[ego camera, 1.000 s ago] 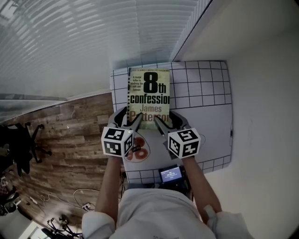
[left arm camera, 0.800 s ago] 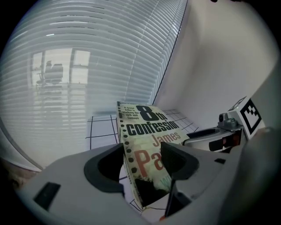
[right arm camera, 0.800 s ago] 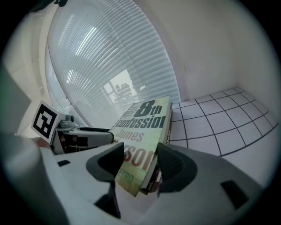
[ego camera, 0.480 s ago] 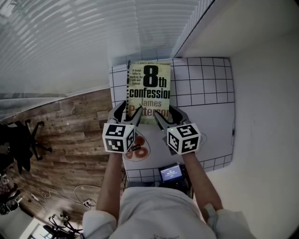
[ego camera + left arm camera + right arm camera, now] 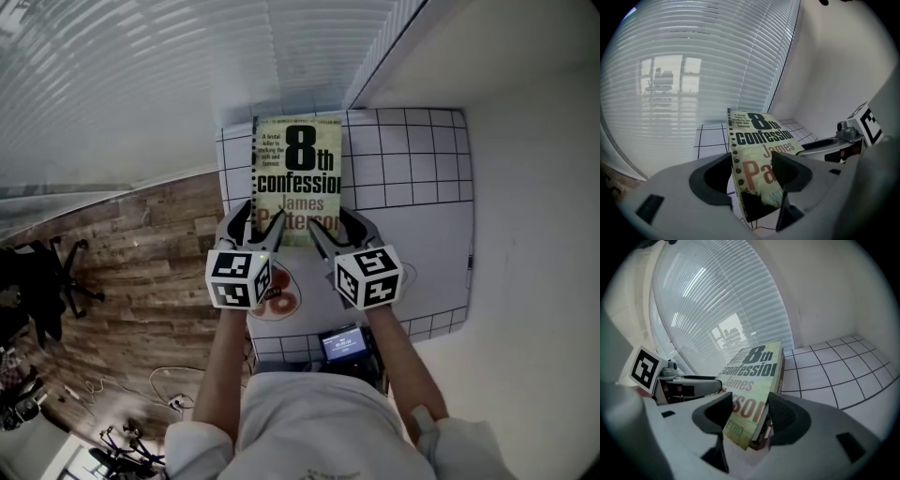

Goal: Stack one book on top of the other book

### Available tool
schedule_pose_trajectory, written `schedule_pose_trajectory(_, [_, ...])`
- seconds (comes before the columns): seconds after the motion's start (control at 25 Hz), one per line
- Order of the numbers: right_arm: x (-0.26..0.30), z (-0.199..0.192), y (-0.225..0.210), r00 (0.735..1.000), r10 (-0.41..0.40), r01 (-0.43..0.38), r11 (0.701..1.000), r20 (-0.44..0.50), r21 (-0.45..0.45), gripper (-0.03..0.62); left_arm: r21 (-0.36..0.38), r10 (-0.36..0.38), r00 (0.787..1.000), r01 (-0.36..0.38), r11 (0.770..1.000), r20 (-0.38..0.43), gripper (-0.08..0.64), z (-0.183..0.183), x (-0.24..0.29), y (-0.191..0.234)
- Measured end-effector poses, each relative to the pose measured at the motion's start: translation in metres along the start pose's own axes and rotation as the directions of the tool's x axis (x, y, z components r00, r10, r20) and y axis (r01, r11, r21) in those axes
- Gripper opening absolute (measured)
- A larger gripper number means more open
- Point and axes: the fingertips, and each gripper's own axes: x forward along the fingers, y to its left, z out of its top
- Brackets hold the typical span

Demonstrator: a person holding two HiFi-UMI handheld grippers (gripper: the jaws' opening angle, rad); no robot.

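Note:
A green-covered paperback, the "8th confession" book (image 5: 298, 178), lies lengthwise over the gridded white mat (image 5: 412, 234). In the right gripper view this book (image 5: 752, 376) has a second, dark reddish book (image 5: 779, 376) directly under its right edge. That lower book is hidden in the head view. My left gripper (image 5: 255, 230) is shut on the green book's near left corner (image 5: 759, 140), one jaw over the cover and the other at the spine edge. My right gripper (image 5: 339, 232) grips the near right corner the same way, its jaws (image 5: 750, 399) standing wide.
A white wall runs along the mat's right side and closed blinds (image 5: 141, 84) stand at the far left. A small lit screen (image 5: 342, 349) and a red-ringed mark (image 5: 278, 302) sit at the mat's near edge. Wood floor (image 5: 141, 272) lies left of the table.
The green book has slid a little toward the mat's far edge. Both grippers keep their hold on its near corners and have hardly moved.

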Motion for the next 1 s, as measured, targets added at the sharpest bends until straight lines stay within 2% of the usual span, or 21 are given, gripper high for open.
schedule_pose_trajectory(0.24, [-0.002, 0.001, 0.001, 0.999, -0.048, 0.049, 0.995, 0.008, -0.082, 0.255, 0.037, 0.021, 1.0, -0.022, 0.999, 0.02, 0.27, -0.001, -0.001, -0.001])
schedule_pose_trajectory(0.56, [-0.007, 0.005, 0.001, 0.998, -0.046, 0.049, 0.995, 0.045, -0.084, 0.256, 0.126, 0.07, 0.997, -0.074, 0.989, 0.04, 0.27, 0.006, -0.005, -0.002])
schedule_pose_trajectory(0.84, [-0.029, 0.014, -0.012, 0.99, -0.086, 0.097, 0.99, 0.11, -0.101, 0.251, 0.132, 0.089, 0.991, -0.102, 0.986, 0.104, 0.27, 0.022, -0.02, 0.001])
schedule_pose_trajectory(0.92, [-0.042, 0.021, -0.012, 0.984, -0.097, 0.116, 0.986, 0.152, -0.12, 0.2, 0.148, 0.083, 0.987, -0.103, 0.984, 0.138, 0.27, 0.031, -0.029, -0.003])
schedule_pose_trajectory(1.0, [-0.057, 0.029, -0.009, 0.973, -0.098, 0.128, 0.983, 0.209, -0.134, 0.108, 0.151, 0.074, 0.982, -0.101, 0.983, 0.174, 0.268, 0.04, -0.04, -0.007])
